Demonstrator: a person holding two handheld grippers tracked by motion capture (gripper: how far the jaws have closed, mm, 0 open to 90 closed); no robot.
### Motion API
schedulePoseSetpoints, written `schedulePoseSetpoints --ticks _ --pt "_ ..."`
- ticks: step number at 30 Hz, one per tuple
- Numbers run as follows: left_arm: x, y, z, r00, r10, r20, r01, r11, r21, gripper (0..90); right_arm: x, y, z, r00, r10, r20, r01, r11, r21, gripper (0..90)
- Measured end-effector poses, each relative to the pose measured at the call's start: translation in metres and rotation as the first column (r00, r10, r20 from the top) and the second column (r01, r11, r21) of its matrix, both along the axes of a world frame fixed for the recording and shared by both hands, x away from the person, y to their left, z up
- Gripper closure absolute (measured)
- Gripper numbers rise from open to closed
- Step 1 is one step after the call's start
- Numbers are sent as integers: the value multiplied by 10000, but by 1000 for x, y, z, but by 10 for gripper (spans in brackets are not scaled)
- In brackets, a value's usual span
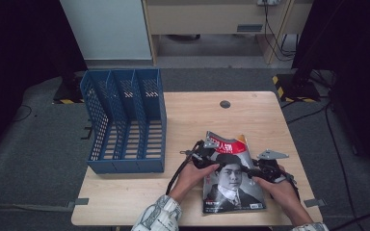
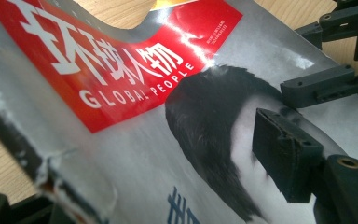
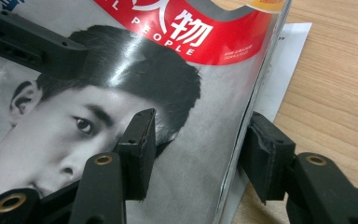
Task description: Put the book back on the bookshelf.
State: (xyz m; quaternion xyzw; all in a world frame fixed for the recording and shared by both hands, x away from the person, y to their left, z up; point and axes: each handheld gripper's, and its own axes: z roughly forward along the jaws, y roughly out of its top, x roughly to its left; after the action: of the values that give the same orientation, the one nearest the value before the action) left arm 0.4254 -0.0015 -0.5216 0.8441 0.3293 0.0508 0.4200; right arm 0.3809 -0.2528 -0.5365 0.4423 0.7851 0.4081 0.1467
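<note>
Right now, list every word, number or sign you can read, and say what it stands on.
"GLOBAL PEOPLE": white letters on the red band of the magazine cover.
"环球人物": large white characters on that same red band, above the English.
Tiny white print at the band's corner: too small to read.
Blue characters lower on the cover: cut off, unreadable.
File rack and table: no text.
</note>
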Motion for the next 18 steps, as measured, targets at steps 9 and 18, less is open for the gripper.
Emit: schedulePoseSetpoints --ticks 9,18 --pt "2 3 1 9991 326 -272 -336 9988 -369 510 0 0 0 10000 49 -35 -49 10000 58 488" --pt "1 6 2 9970 597 -493 -614 9975 -344 655 1 -1 0 10000 54 -48 -53 10000 84 488"
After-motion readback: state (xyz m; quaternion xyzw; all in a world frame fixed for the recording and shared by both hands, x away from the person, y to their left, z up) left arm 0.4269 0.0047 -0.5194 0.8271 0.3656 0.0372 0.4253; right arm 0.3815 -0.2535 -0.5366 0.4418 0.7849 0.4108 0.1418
